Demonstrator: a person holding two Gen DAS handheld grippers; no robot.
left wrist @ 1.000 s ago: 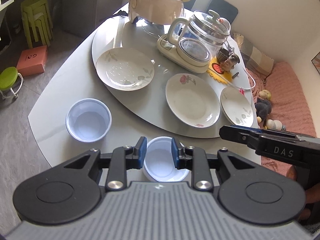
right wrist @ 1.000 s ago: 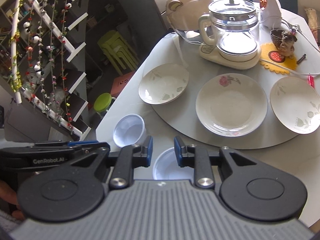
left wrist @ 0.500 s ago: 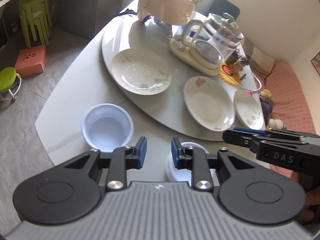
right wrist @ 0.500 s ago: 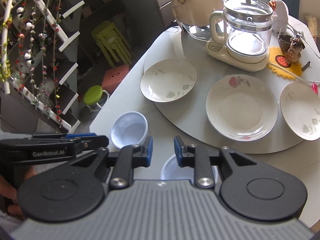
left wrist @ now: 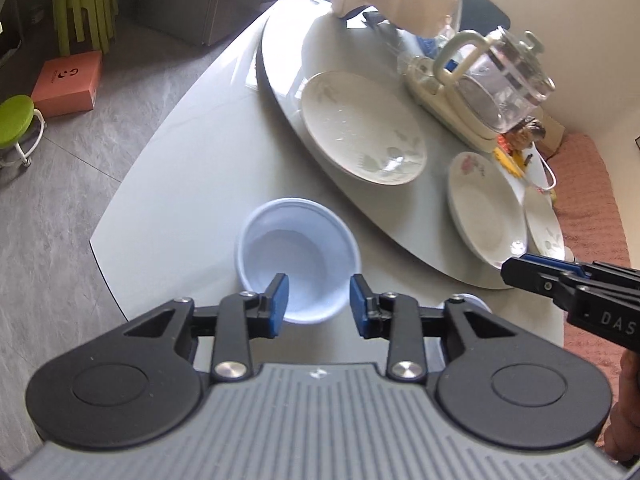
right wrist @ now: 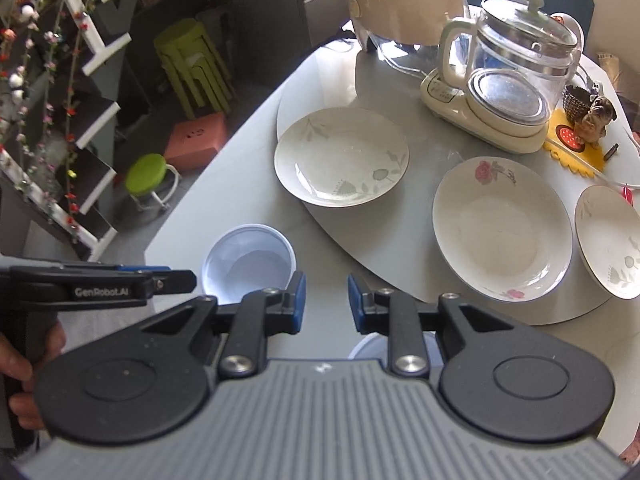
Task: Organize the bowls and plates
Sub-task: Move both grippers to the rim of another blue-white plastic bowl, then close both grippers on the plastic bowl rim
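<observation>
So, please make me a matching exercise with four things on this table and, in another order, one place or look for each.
Things:
1. rose plate
2. white bowl
3. glass kettle
4. dog figurine

Descriptions:
A. on the yellow mat
B. off the turntable, near the table edge
C. on a cream base
D. between two leaf-pattern plates

Pairs: 1-D, 2-B, 3-C, 4-A

Three plates (right wrist: 342, 156) (right wrist: 502, 228) (right wrist: 610, 240) are set in a row on the turntable (right wrist: 416, 148) (kettle (right wrist: 508, 76) behind them), with one bowl (left wrist: 298, 258) placed on the table (left wrist: 180, 184) before the turntable, left of the plates.
</observation>
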